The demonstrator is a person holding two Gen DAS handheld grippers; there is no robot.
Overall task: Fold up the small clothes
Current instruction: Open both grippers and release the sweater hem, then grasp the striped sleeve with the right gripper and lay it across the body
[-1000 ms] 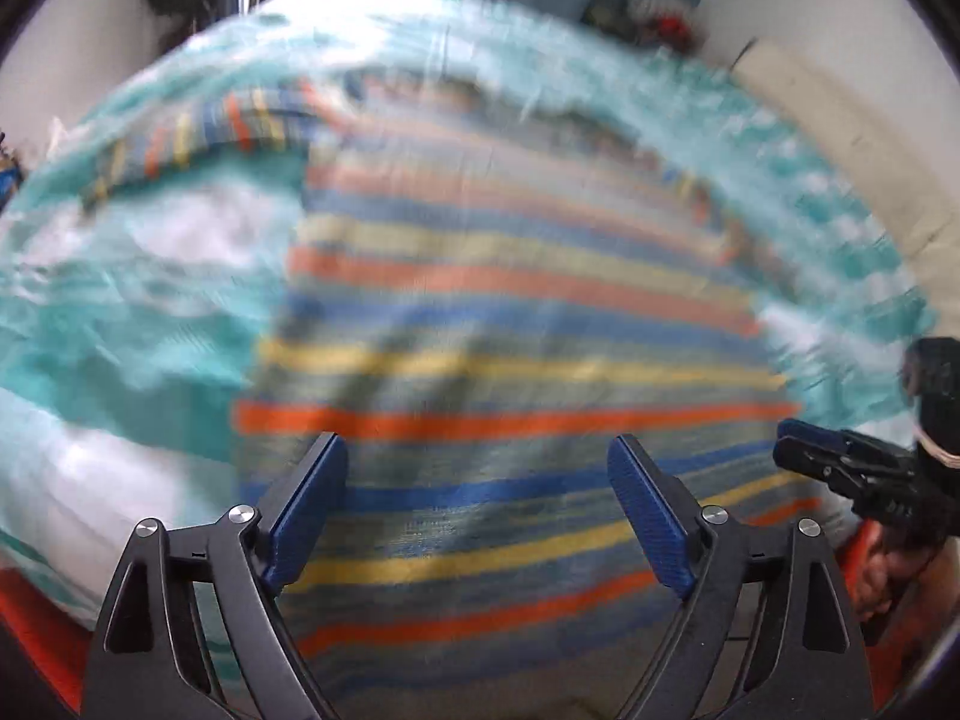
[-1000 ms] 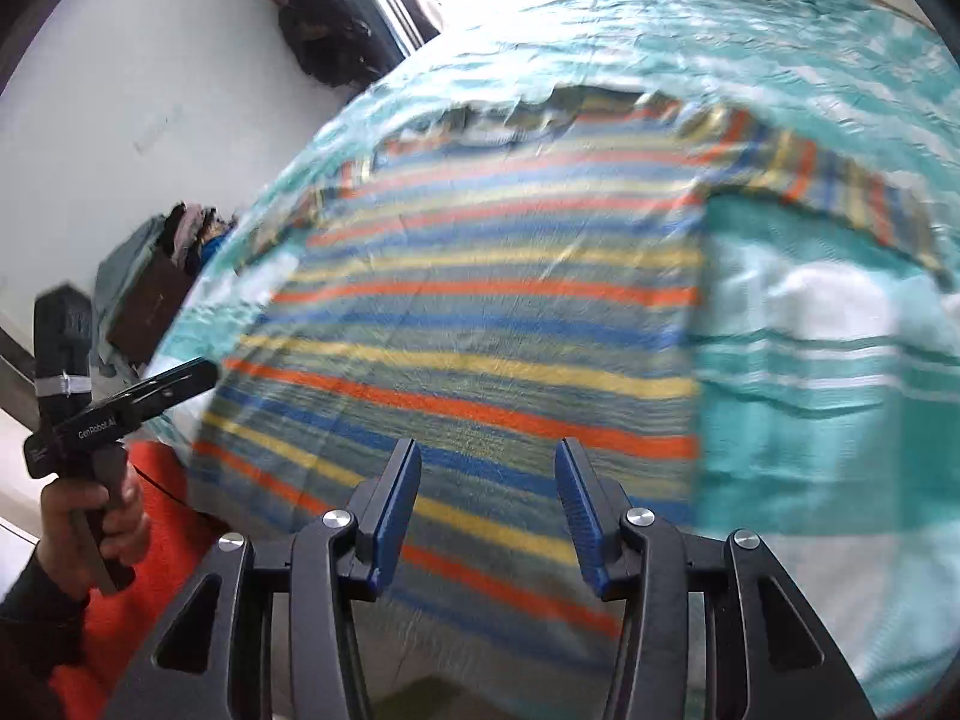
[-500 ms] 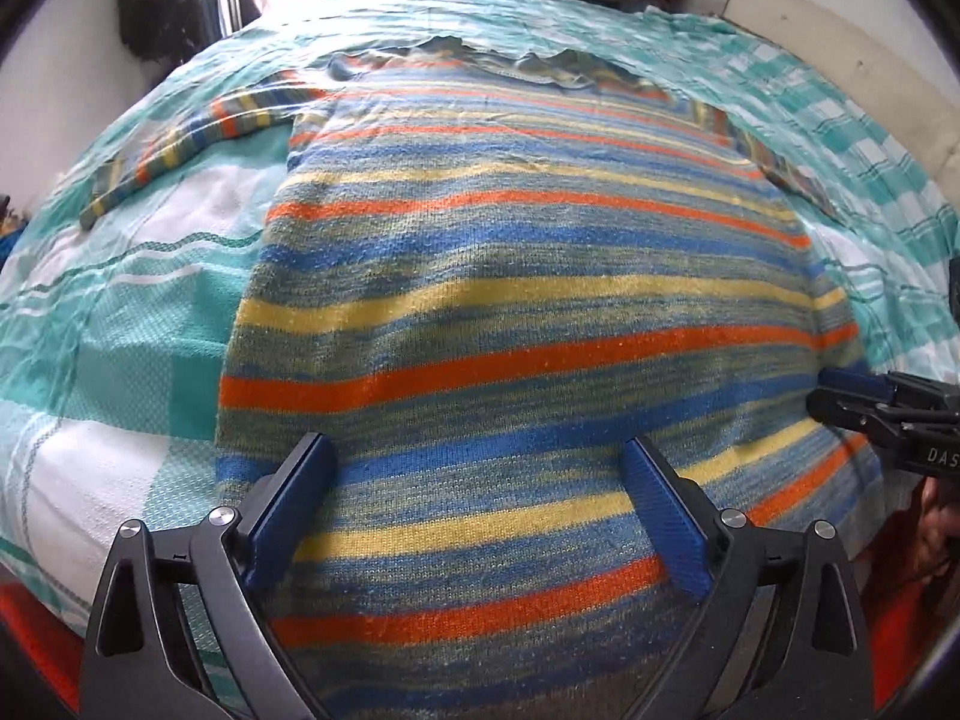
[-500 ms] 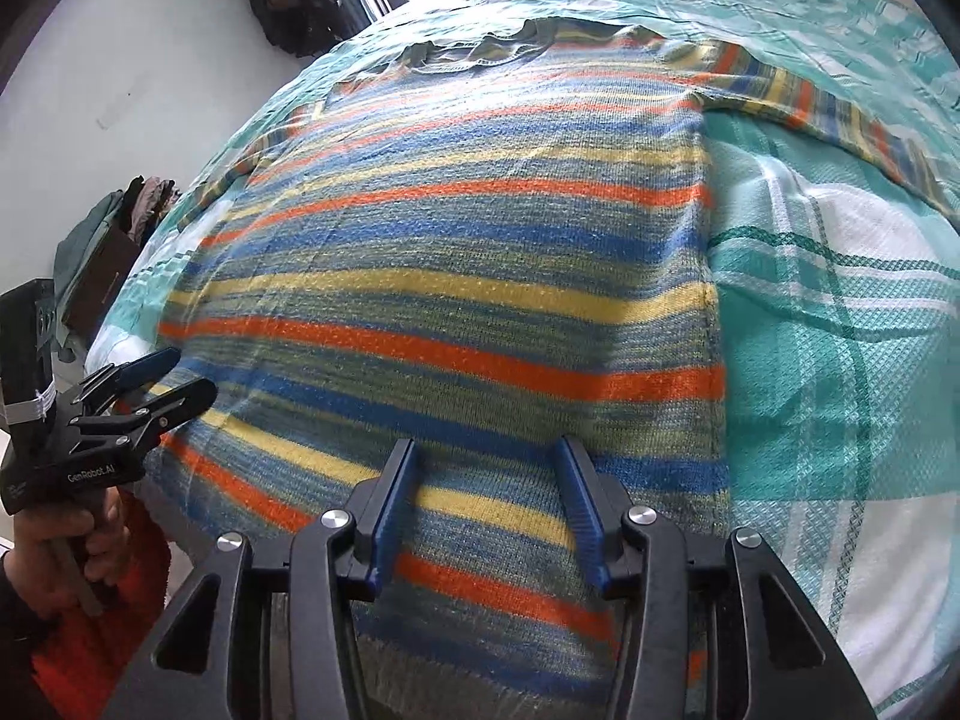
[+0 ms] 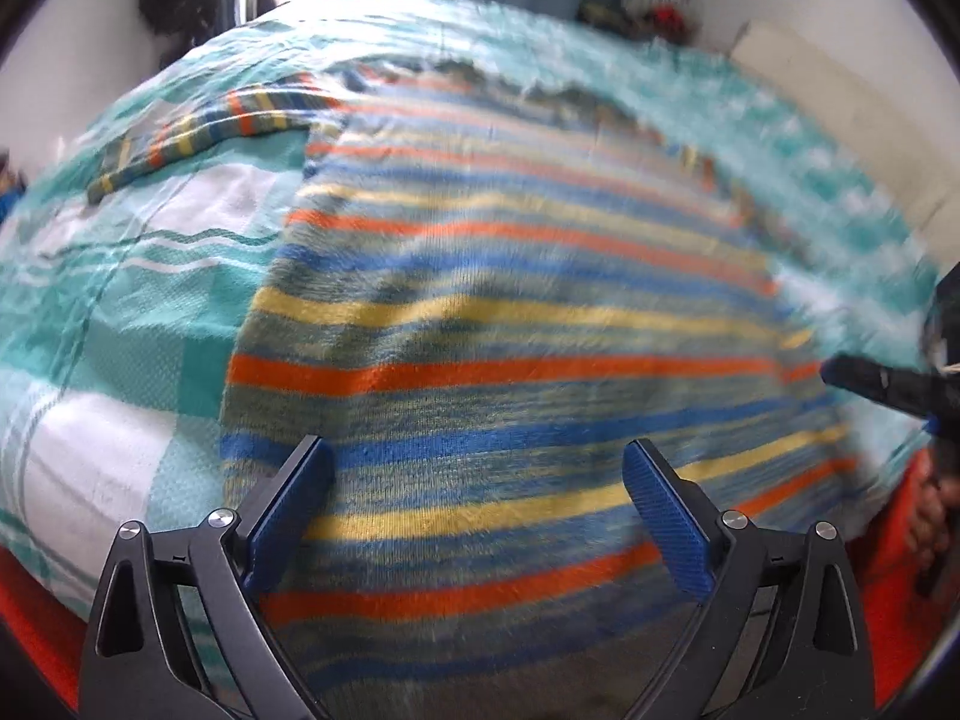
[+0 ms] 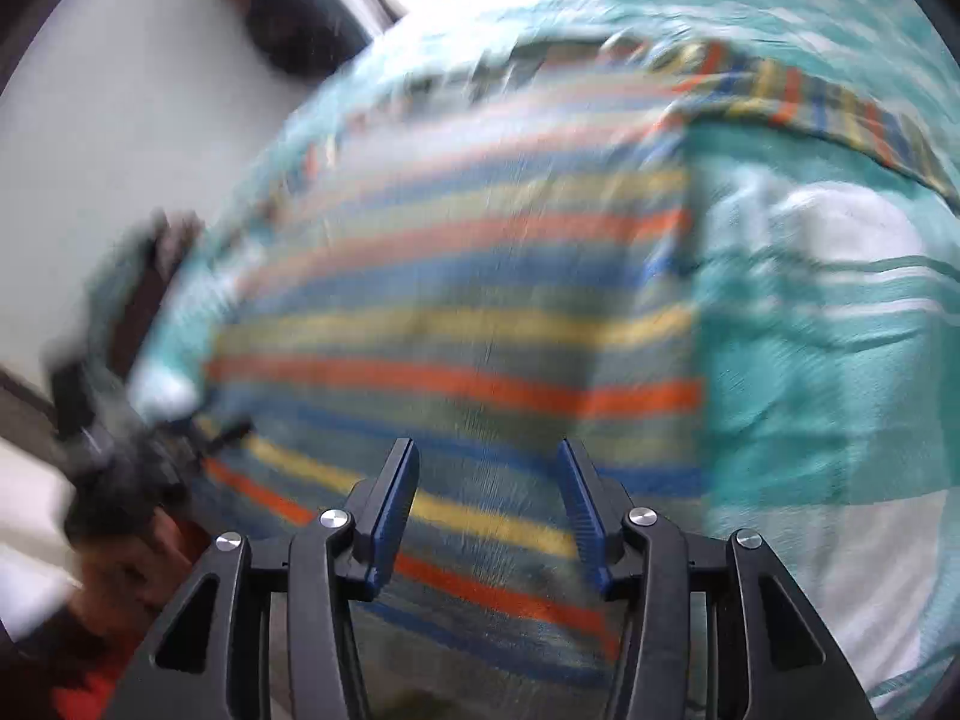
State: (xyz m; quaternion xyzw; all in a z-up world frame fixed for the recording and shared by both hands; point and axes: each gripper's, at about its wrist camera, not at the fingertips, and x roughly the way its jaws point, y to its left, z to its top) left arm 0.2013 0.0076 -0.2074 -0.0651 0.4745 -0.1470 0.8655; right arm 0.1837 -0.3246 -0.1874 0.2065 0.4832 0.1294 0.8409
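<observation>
1. Left wrist view: the striped sweater (image 5: 510,324) lies spread flat on a teal and white checked bedspread (image 5: 120,312). It fills the frame ahead of and beneath the left gripper (image 5: 480,474).
2. The left gripper's two blue-padded fingers (image 5: 288,504) stand wide apart with nothing between them, over the sweater's lower stripes near the hem.
3. The sweater's long axis runs away from the camera: hem at the near bed edge, neckline at the far end. Its stripes of orange, yellow, blue and grey-green run crosswise. One sleeve (image 5: 204,132) stretches out to the left over the bedspread.
4. At the right edge the right gripper (image 5: 882,384) reaches in from the side over the sweater's right border. It is blurred, so its jaw state cannot be read here.
5. Right wrist view: this frame is heavily motion-blurred. The sweater (image 6: 468,312) lies ahead of and below the right gripper (image 6: 486,474), hem near, neckline far.
6. The right gripper's fingers (image 6: 393,504) stand moderately apart and empty, over the stripes near the hem.
7. A sleeve (image 6: 840,114) extends to the upper right over the bedspread (image 6: 828,324).
8. At lower left the left gripper (image 6: 180,438) shows as a dark smear beside the sweater's left border, held in a blurred hand (image 6: 120,576).
</observation>
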